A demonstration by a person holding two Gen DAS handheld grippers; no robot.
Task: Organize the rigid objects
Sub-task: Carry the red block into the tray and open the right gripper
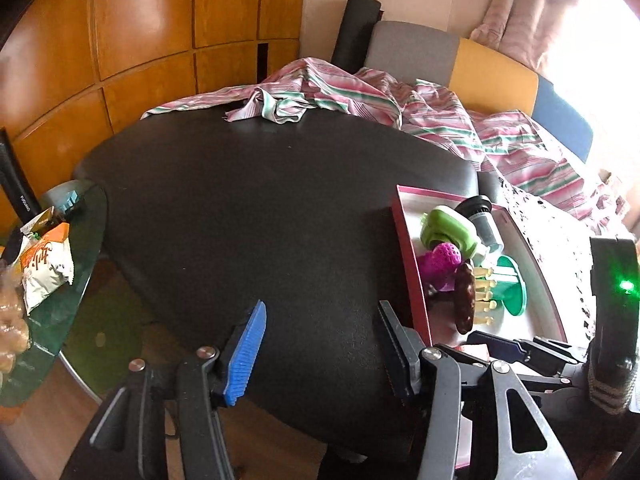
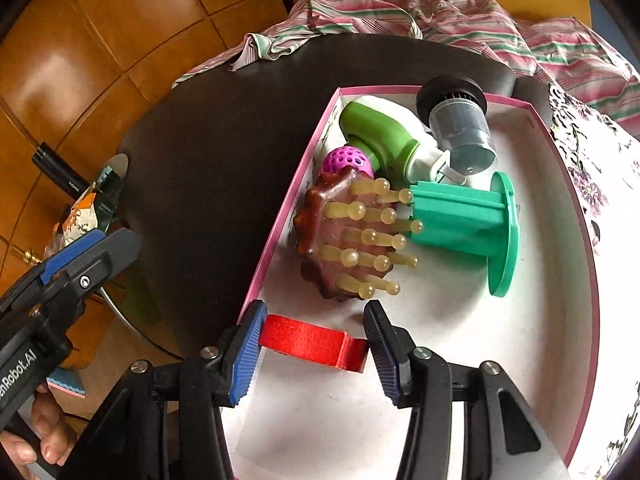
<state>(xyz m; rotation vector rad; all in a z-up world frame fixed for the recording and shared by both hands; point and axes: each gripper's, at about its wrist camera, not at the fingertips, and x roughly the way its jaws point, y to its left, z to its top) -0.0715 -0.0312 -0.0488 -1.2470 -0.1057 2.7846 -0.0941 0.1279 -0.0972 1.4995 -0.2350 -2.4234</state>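
My right gripper [image 2: 315,314] is shut on a red ring-shaped piece [image 2: 308,340], held just inside the near left corner of a white box with a pink rim [image 2: 288,208]. In the box lie a brown massage brush with cream pegs [image 2: 336,232], a teal spool [image 2: 460,224], a green dryer-shaped toy [image 2: 376,136], a purple perforated ball [image 2: 348,160] and a dark capped cylinder [image 2: 460,124]. My left gripper [image 1: 322,312] stands open and empty over the black table [image 1: 260,208], left of the box [image 1: 408,248].
A striped pink and green cloth [image 1: 360,96] lies along the table's far edge. At the left is a round glass side table [image 1: 84,240] with snack bags [image 1: 44,268]. Wooden cabinet doors [image 1: 140,40] stand behind. A hand [image 2: 48,432] holds the left gripper.
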